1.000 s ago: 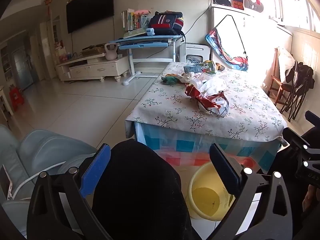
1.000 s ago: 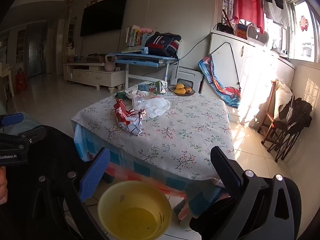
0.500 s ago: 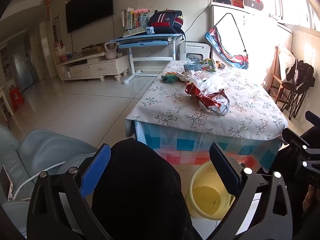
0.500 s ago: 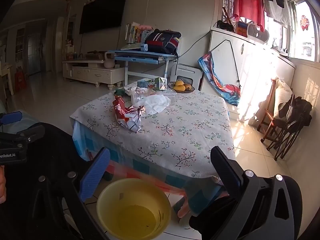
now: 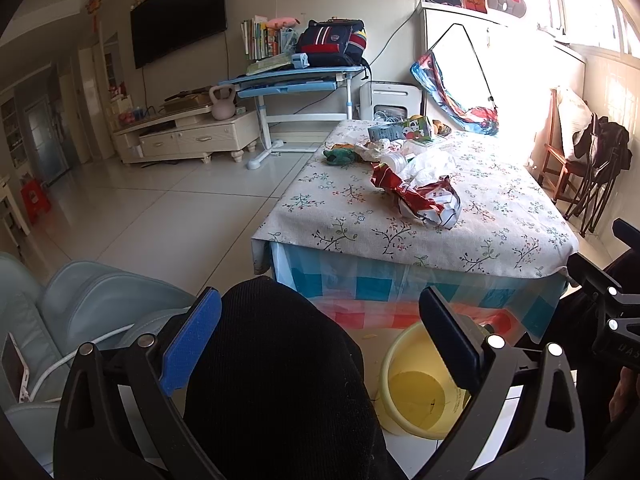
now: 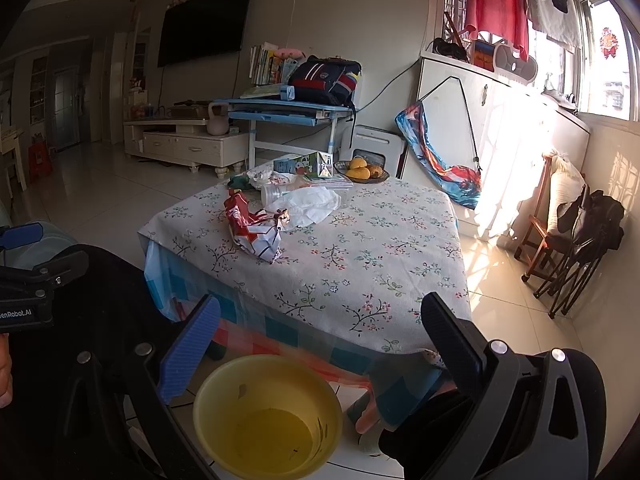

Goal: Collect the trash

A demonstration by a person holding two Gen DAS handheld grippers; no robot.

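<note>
Both hand-held grippers hung low in front of the table, each with its fingers spread wide and nothing between them. Between the left gripper [image 5: 320, 340] fingers sat the person's dark-clad knee [image 5: 280, 380], and just right of and below its right finger stood a yellow basin [image 5: 404, 400] on the floor. That same yellow basin [image 6: 268, 412] lay directly below and between the right gripper [image 6: 320, 344] fingers.

Ahead of and above both grippers stood the table, draped in a floral tablecloth [image 6: 360, 264]. On it, well ahead of the right gripper and a little to its left, lay a crumpled red-and-white wrapper [image 6: 252, 232]. Beyond that lay a white tissue [image 6: 308, 204], a clear plastic cup [image 6: 276, 194] on its side, a milk carton [image 6: 308, 164], and a bowl of fruit [image 6: 364, 172] at the far edge.
</note>
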